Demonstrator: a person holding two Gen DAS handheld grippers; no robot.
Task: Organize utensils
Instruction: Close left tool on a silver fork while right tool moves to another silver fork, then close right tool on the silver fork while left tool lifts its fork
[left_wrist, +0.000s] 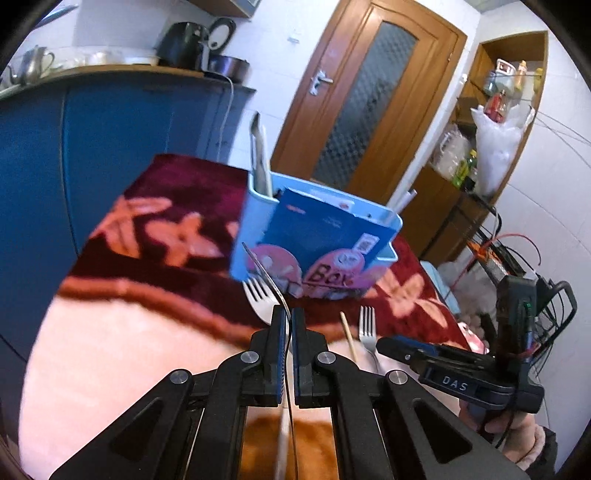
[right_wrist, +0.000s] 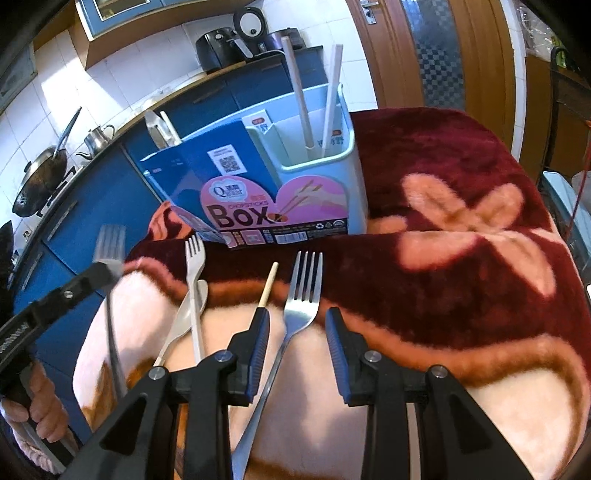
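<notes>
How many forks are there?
3. One fork is held up by the left gripper. A pale fork lies on the blanket across a spoon. A metal fork lies between the open right gripper's fingers. The box may hide more.

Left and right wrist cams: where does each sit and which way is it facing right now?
Left wrist: rides the left gripper, looking along its fingers, shut on a metal fork, toward the blue chopsticks box; the right gripper shows at right.
Right wrist: rides the right gripper, open around a steel fork on the blanket, facing the same box; the left gripper and hand show at left.
Shared: box, blanket, both forks, a chopstick.
</notes>
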